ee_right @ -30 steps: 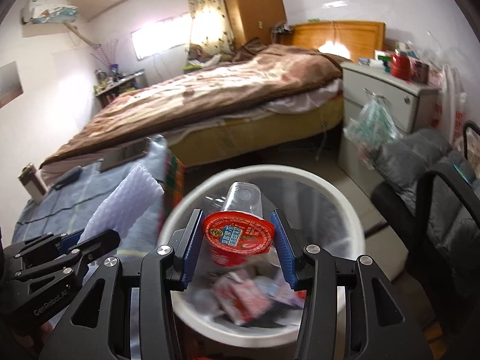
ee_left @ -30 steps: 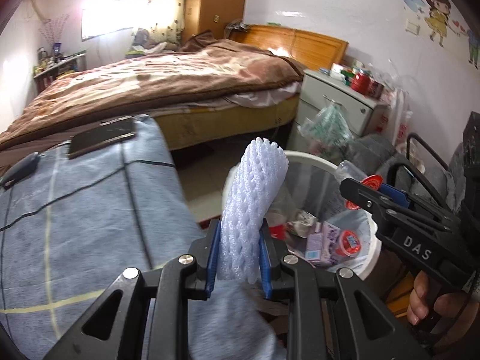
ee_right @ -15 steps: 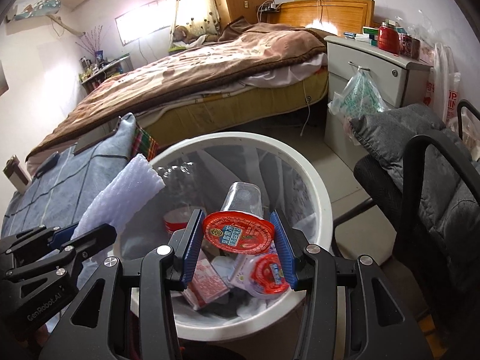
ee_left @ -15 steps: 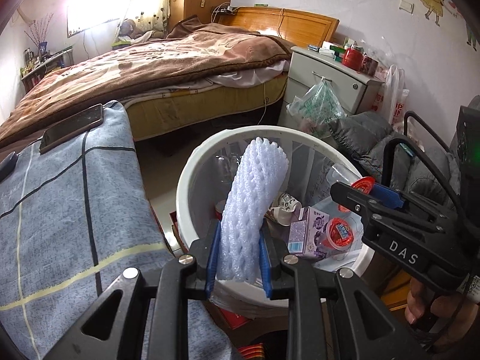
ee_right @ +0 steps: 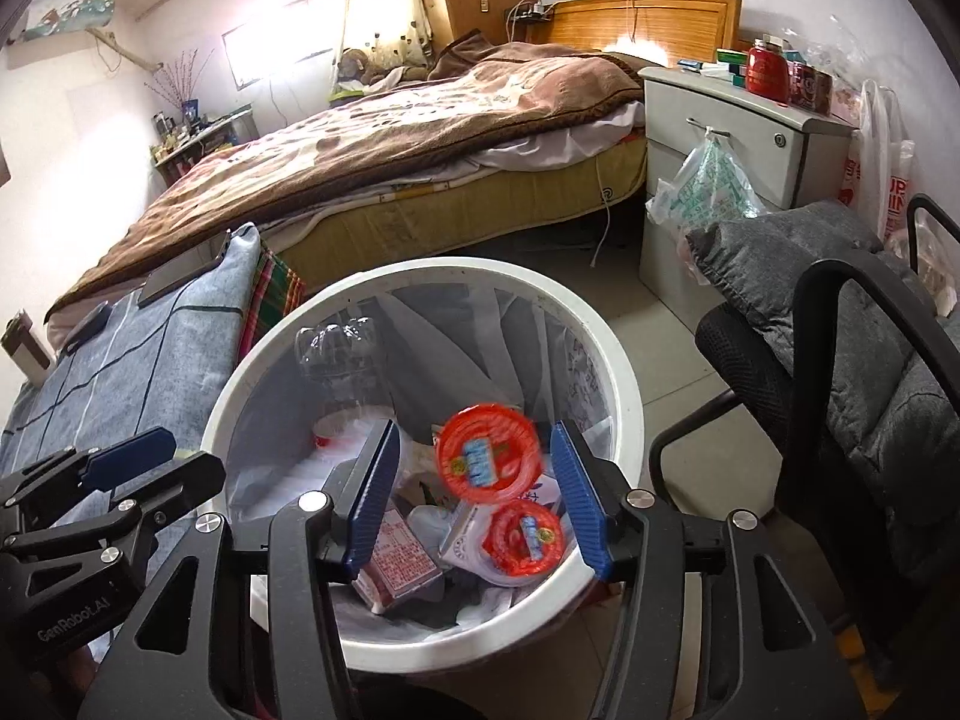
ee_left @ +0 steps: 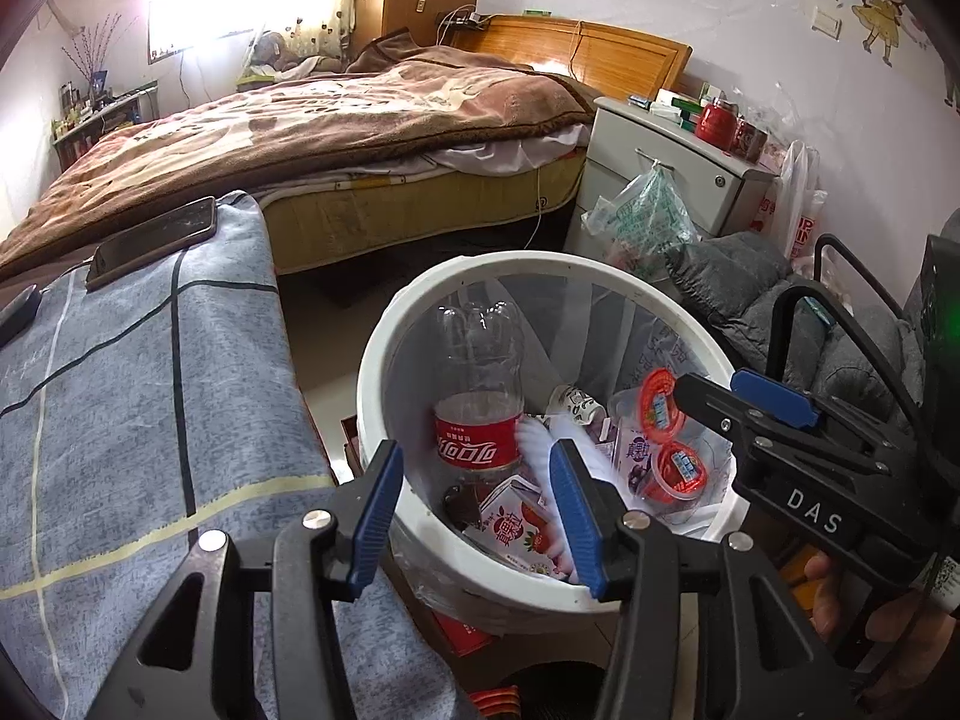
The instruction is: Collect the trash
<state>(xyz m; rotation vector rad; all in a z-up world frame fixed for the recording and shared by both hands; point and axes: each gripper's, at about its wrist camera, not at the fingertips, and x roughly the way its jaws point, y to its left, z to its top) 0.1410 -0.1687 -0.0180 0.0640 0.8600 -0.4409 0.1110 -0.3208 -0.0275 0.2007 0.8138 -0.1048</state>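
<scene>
Over the white trash bin [ee_left: 384, 360] my left gripper [ee_left: 477, 516] stands with its jaws opening and nothing between the pads. The white foam net [ee_left: 537, 438] lies loose in the bin beside the right finger, next to a cola bottle [ee_left: 477, 420]. My right gripper [ee_right: 477, 495] also hangs over the bin [ee_right: 624, 396], its jaws opening. A clear cup with a red lid [ee_right: 486, 459], blurred, is between them with a gap on each side. A second red-lidded cup [ee_right: 522, 537] rests on the trash below. Each gripper shows in the other's view: right gripper [ee_left: 720, 393], left gripper [ee_right: 162, 462].
A table under a grey checked cloth [ee_left: 150, 390] with a phone [ee_left: 150, 243] touches the bin's left side. A bed [ee_left: 300, 132] lies behind, a white nightstand [ee_left: 672, 162] at the back right. A black chair with a grey jacket [ee_right: 852, 360] stands to the right.
Both grippers have opened. The foam net has left the left jaws and dropped into the bin. The red-lidded cup has come free of the right pads and tilted downward.
</scene>
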